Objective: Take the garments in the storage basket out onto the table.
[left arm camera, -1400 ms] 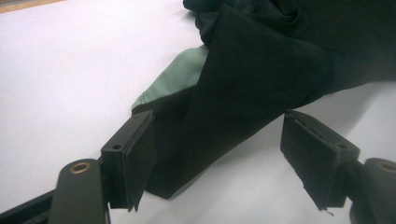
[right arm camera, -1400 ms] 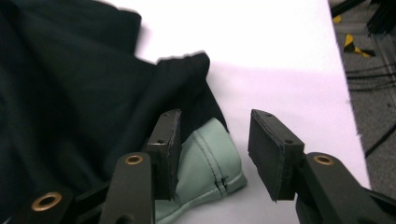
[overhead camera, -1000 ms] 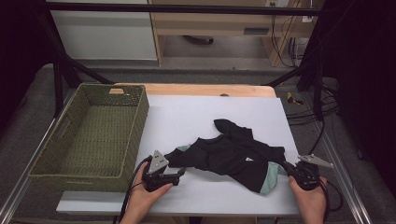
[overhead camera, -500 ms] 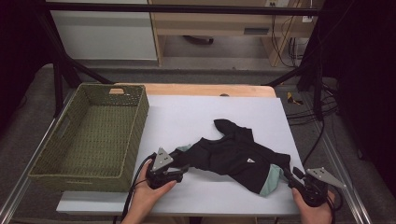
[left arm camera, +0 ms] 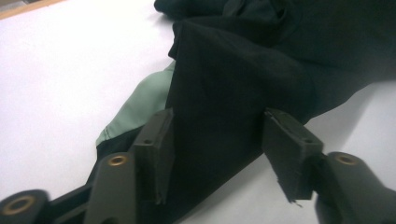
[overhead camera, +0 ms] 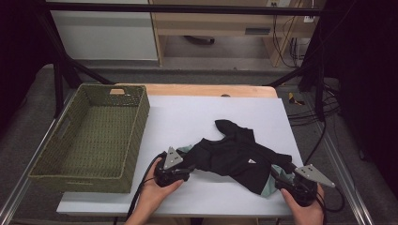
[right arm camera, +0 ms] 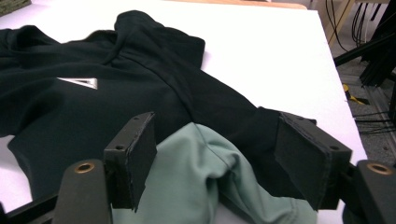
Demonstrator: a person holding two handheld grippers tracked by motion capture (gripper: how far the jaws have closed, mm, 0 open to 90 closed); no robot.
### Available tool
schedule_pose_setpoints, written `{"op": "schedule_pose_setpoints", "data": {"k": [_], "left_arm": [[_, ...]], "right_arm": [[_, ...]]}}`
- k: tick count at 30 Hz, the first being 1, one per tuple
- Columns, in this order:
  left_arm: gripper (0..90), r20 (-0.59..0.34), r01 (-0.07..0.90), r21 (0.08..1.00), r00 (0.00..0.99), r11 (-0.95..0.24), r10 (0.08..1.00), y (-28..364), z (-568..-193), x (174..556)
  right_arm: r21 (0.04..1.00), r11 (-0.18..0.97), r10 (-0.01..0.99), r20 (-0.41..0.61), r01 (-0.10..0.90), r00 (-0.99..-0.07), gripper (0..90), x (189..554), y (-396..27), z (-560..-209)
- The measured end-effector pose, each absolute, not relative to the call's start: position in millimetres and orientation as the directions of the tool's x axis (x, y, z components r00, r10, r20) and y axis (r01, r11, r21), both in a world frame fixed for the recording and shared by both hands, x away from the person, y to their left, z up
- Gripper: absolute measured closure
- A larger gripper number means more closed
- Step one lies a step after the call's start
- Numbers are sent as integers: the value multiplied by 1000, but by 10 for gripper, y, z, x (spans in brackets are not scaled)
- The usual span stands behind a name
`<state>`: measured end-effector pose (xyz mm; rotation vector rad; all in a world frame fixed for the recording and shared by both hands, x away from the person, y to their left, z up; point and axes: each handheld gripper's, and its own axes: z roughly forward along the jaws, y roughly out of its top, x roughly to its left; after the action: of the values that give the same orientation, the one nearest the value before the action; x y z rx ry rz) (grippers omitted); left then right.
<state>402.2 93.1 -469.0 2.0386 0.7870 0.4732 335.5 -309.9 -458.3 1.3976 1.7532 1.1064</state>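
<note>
Here the black garment (overhead camera: 230, 157) with pale green lining lies crumpled at the near right of the white worktop (overhead camera: 197, 112). The left claw (left arm camera: 217, 135) has just been closing, fabric between its pads, not pinched. The right claw (right arm camera: 215, 149) has just opened, straddling the green fold loosely.

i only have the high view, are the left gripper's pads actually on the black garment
Observer: Not pressing. In the left gripper view the left gripper has its jaws astride a black fold of the garment, with gaps beside both pads; they have just been closing.
Operator: and the right one
Observer: The right gripper has just been opening; its pads stand apart either side of the mint green lining, not clamping it.
Operator: any marking on the garment
Observer: The right gripper view shows a small white triangle logo on the black fabric.
</note>
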Motion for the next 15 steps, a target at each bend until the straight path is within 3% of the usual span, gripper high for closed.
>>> {"op": "schedule_pose_setpoints", "data": {"k": [5, 10, 15], "left_arm": [[632, 5, 388, 817, 735, -427, 678, 938, -4751, 4045], [886, 2, 397, 804, 743, -443, 669, 947, -4809, 4059], [900, 0, 401, 813, 726, -423, 688, 1037, -4780, 3994]], "right_arm": [[898, 106, 963, 14, 426, -268, 275, 3361, -3010, -4569], [900, 100, 966, 14, 424, -257, 273, 3372, -3020, -4574], [899, 104, 968, 7, 425, -250, 281, 3389, -3011, -4579]]}}
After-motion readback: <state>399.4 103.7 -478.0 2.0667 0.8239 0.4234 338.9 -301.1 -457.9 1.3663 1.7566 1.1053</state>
